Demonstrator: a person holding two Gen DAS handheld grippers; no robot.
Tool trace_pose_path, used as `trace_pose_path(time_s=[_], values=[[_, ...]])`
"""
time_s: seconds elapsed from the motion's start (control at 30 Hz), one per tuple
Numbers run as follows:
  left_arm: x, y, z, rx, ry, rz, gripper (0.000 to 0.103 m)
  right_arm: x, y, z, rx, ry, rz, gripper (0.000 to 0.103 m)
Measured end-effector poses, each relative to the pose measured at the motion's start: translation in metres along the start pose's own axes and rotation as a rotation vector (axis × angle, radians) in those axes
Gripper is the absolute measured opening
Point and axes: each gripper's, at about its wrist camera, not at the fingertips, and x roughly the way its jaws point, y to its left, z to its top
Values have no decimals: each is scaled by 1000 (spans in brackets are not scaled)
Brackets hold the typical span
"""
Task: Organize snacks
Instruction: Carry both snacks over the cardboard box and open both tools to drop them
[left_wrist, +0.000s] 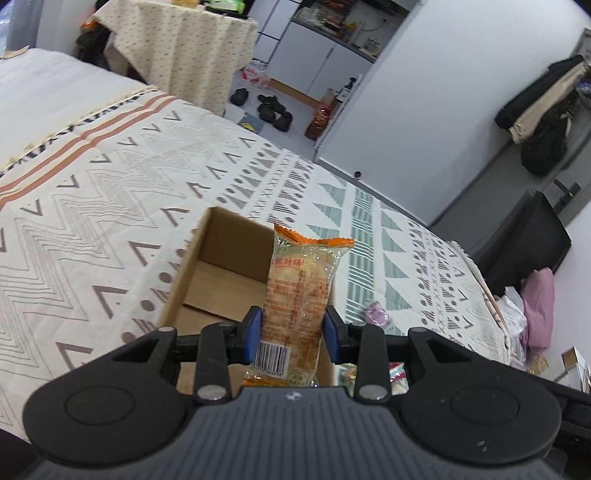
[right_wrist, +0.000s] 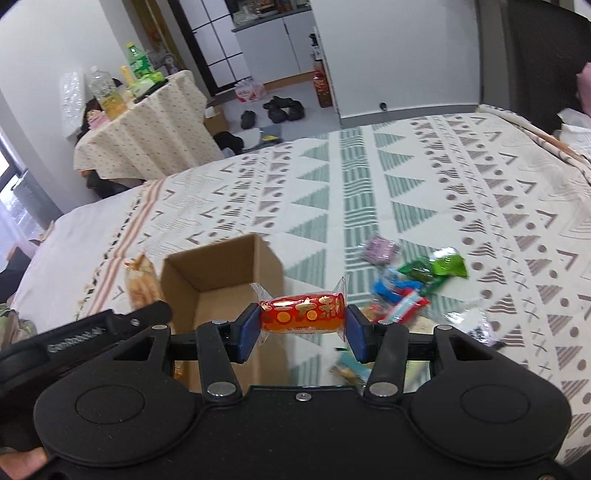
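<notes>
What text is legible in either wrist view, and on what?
"好" among large red Chinese characters, the rest cut off or unclear: orange snack packet held in the left tongs.
Barcode digits and small red print on that packet: too small to read.
Gold characters on the red candy in the right tongs: stylised, not readable.
Embossed lettering on the black arm at left of the right view: blurred.

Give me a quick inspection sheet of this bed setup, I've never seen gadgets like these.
Surface: patterned bedspread, fairly flat.
Job's things: open cardboard box, looks empty; loose snacks lying to its right.
Clutter: purple packet set apart from the pile.
Grippers: left gripper shut on orange-topped snack pack; right gripper shut on red wrapped candy.
Cables: nothing seen.
Surroundings: cloth-covered table with bottles, shoes on floor, white cabinets.
</notes>
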Motion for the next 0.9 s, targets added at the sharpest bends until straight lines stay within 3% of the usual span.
trace_pose_path(time_s=[0.37,0.5,0.57,0.67,0.8,0.9], values=[[14,29,3,-45,29,88,36,27,40,-8,-15,52,67,48],[21,38,4,-81,47,120,44,39,47,-10,-6,77,78,48],[23,41,4,-95,50,131,55,44,49,-10,2,91,83,48],[24,45,5,-112,42,151,62,50,49,-12,22,111,100,49],[27,49,6,-139,41,166,71,55,46,-13,47,129,117,62],[28,46,6,-136,41,172,75,53,41,-13,59,133,117,65]])
